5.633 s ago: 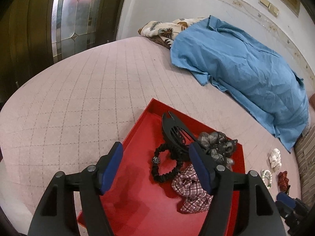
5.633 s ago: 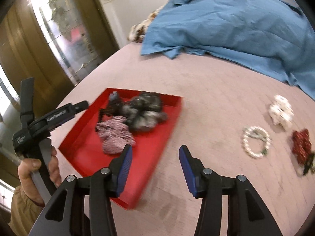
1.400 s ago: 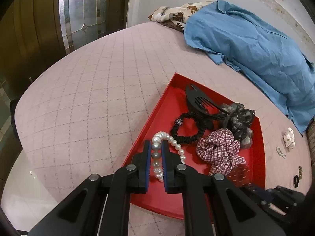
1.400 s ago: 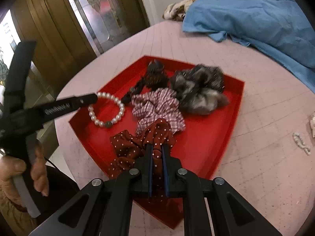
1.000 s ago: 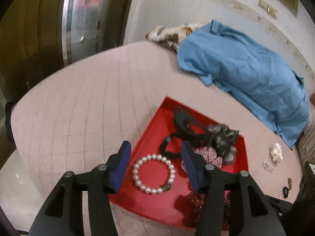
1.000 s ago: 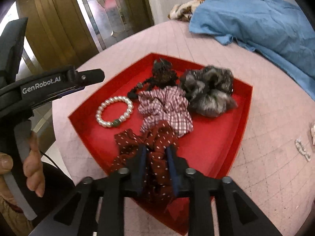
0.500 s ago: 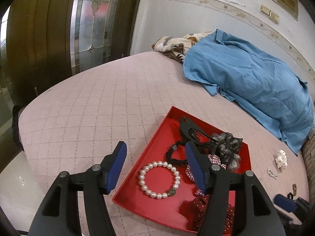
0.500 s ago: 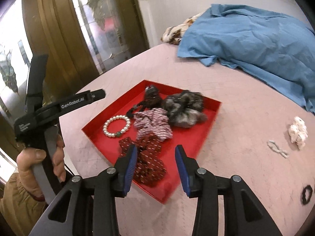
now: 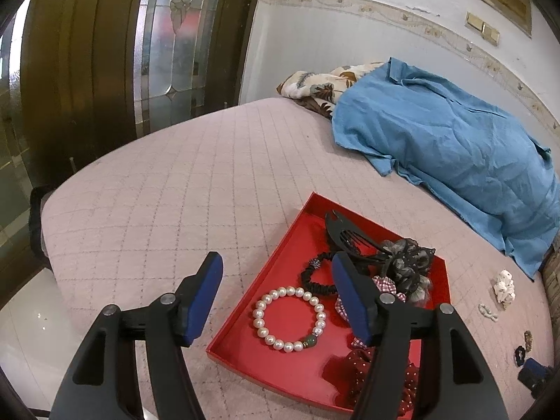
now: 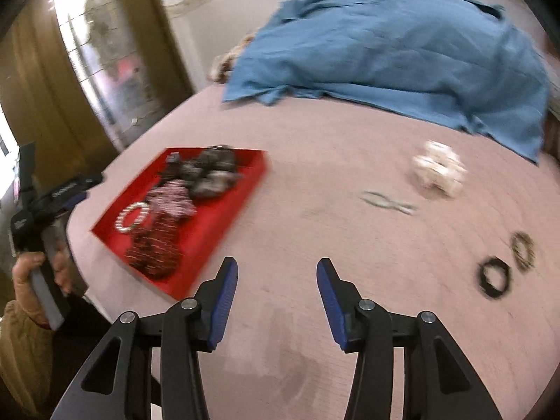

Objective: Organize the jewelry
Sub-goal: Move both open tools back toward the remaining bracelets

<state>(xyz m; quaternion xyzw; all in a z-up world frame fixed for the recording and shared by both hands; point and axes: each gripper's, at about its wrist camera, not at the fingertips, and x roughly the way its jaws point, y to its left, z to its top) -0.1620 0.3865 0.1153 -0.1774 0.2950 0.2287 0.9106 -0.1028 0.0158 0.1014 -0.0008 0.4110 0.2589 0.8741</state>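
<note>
Both grippers emptied; loose pieces left on the bed.

Left wrist: the left gripper (image 9: 276, 297) has just been opening, nothing between its jaws, above the pearl bracelet (image 9: 289, 316) in the red tray (image 9: 280, 245).
Right wrist: the right gripper (image 10: 277, 290) has also been widening, empty; the blurred thin chain (image 10: 386, 203) could be missed or snagged on the quilt (image 10: 315, 245).

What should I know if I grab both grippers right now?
Left gripper: open, empty, jaws just opening, over the red tray's edge.
Right gripper: open, empty, jaws just opening, over bare bedcover.
In the tray: pearl bracelet, black hair tie, hair clip, three scrunchies.
Left on the bed: white scrunchie, small chain, black ring, brown ring.
</note>
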